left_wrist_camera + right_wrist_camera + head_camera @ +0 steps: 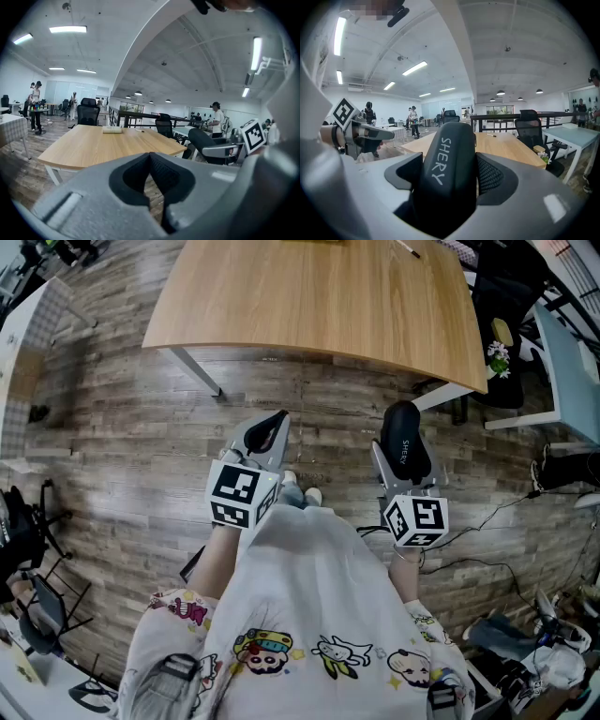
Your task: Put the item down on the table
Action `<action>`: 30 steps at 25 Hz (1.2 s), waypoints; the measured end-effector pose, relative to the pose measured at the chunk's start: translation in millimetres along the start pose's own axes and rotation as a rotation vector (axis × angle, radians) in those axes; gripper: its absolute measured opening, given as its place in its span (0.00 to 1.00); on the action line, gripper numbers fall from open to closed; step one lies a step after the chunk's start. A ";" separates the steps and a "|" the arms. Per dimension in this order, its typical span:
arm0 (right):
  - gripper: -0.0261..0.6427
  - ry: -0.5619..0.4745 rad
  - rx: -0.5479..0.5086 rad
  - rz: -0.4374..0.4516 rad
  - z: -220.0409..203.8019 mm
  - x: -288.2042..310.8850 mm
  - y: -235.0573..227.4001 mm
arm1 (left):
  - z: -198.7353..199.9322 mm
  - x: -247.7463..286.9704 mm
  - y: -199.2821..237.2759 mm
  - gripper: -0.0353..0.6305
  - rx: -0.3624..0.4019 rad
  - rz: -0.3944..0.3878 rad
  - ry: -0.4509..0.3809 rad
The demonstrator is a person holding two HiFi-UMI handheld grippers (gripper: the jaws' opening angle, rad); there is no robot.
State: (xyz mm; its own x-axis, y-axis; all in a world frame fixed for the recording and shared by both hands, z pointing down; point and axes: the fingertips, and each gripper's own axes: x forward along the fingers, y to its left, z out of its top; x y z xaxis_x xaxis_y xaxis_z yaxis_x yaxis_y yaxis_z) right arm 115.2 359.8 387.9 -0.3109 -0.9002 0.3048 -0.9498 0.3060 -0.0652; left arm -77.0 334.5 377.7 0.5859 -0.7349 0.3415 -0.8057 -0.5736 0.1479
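Open room: the table point(319, 296) stands ahead of both tools, its rounded near edge facing the person, with bare plank floor point(122, 446) between. Most of the table's top is free. A white leg point(202, 376) shows under the table's near left edge. A black chair point(502, 324) stands at the table's right end, and cables point(487, 563) lie on the floor near of that end.

Left tool point(278, 420): jaws closed together with nothing between them, short of the table's near edge.

Right tool point(405, 454): clamped on a black case point(405, 432), which stands up between the pads. The case is held in the air over the floor, short of the table's near edge and not on the table.

View differences: the left gripper view alone shows a pale flat object point(112, 130) and a pen point(139, 131) toward the table's far side, and people standing beyond the table.

Writing: "SHERY" in white on the case, legible in the head view and the right gripper view.
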 end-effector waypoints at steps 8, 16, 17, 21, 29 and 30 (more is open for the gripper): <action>0.58 0.000 0.009 -0.030 5.1 22.5 -6.1 | 6.3 19.8 18.1 0.06 0.018 -0.036 0.000; 0.58 0.031 0.028 -0.051 -4.7 32.9 10.7 | 2.9 19.3 39.8 0.06 0.003 -0.051 0.012; 0.58 0.038 0.030 -0.051 -7.3 35.3 10.9 | 1.3 19.6 42.5 0.06 -0.002 -0.047 0.013; 0.58 0.054 0.022 -0.041 -9.2 58.7 3.6 | 1.1 35.6 59.8 0.06 -0.019 -0.026 0.015; 0.58 0.071 0.014 -0.001 12.5 131.0 -44.5 | 36.6 104.3 91.5 0.06 -0.038 0.018 -0.008; 0.58 0.068 0.010 0.006 18.8 141.3 -51.6 | 43.5 114.6 94.4 0.06 -0.036 0.022 -0.014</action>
State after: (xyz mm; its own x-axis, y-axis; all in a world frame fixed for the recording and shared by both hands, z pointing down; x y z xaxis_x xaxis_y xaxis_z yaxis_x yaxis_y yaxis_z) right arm 119.6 211.0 416.5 -0.3141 -0.8750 0.3685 -0.9483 0.3080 -0.0767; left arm -82.1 180.3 390.4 0.5693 -0.7522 0.3318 -0.8206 -0.5444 0.1738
